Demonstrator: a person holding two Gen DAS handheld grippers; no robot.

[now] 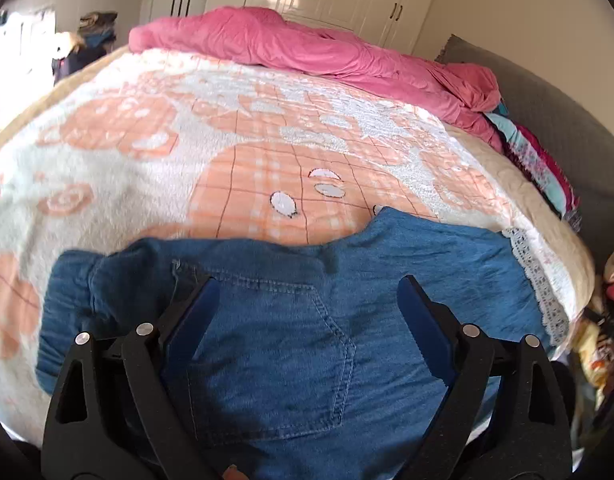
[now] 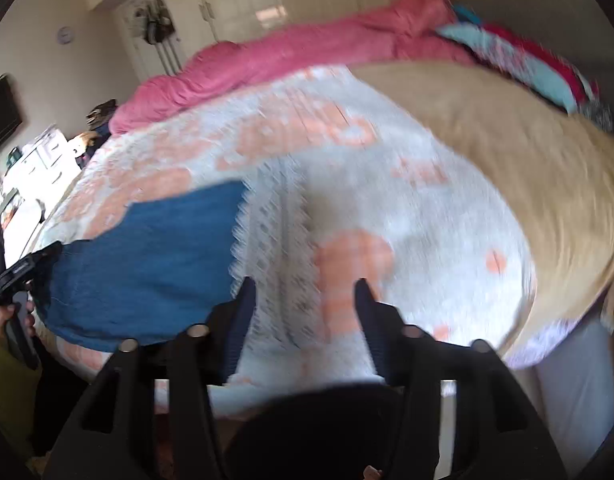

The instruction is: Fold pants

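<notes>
No brand or readable writing shows anywhere. Blue denim pants lie flat on a bed, filling the 6 o'clock half of the left wrist view, a stitched back pocket facing up; their lower edge is cut off by the frame. The left hand-held gripper sits just over the pocket, its blue-padded fingers spread wide apart and gripping nothing; contact with the cloth cannot be judged. Under the pants is a fleecy white and peach blanket with a lace trim at 3 o'clock. A rumpled pink duvet runs along 12 o'clock.

The right wrist view is motion-blurred. There the pants sit at 9 o'clock, and the right hand-held gripper hangs with fingers apart over the blanket, beside the denim edge.
</notes>
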